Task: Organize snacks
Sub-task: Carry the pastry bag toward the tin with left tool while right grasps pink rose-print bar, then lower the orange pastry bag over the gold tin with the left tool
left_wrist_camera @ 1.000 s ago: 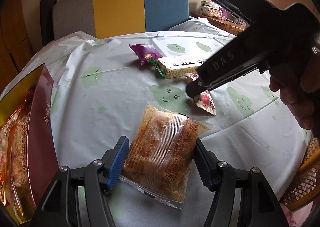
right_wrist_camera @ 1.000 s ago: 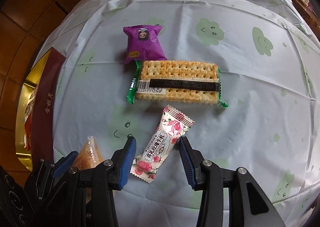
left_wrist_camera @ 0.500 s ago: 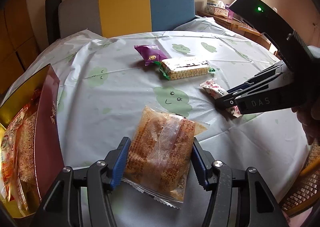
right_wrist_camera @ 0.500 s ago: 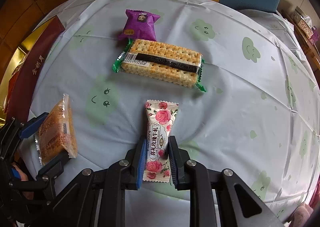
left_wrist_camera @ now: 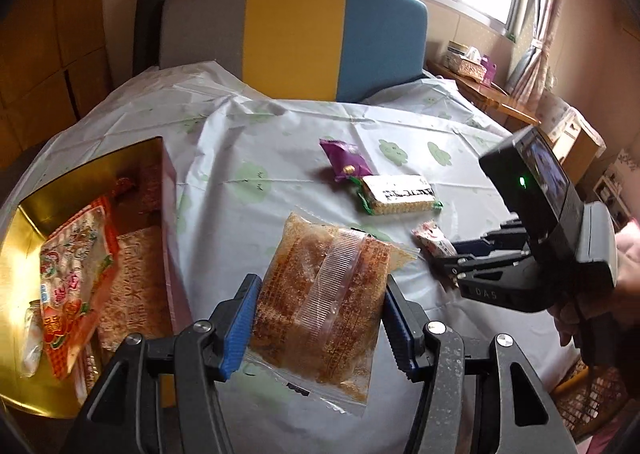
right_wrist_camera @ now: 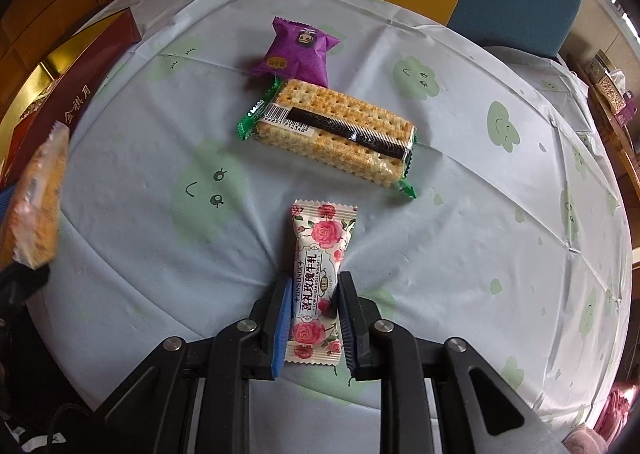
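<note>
My left gripper [left_wrist_camera: 318, 322] is shut on a clear-wrapped brown cake bar [left_wrist_camera: 320, 294] and holds it above the table, to the right of the open gold-lined snack box [left_wrist_camera: 24, 238]. The bar also shows at the left edge of the right wrist view [right_wrist_camera: 36, 190]. My right gripper [right_wrist_camera: 314, 318] is shut on a rose-printed nougat packet [right_wrist_camera: 318, 278] at the table surface; it also shows in the left wrist view [left_wrist_camera: 434, 240]. A cracker pack [right_wrist_camera: 332, 130] and a purple snack packet [right_wrist_camera: 298, 50] lie further back.
The snack box holds several packets [left_wrist_camera: 72, 274]; its maroon wall [right_wrist_camera: 68, 94] stands at the table's left edge. A pale tablecloth [right_wrist_camera: 480, 214] with green clouds covers the round table. A grey, yellow and blue chair [left_wrist_camera: 296, 34] stands behind. A wicker basket [left_wrist_camera: 592, 398] is at the right.
My left gripper has closed on the cake bar, lifted it and moved left toward the box. My right gripper has closed on the nougat packet, which has turned to point straight ahead.
</note>
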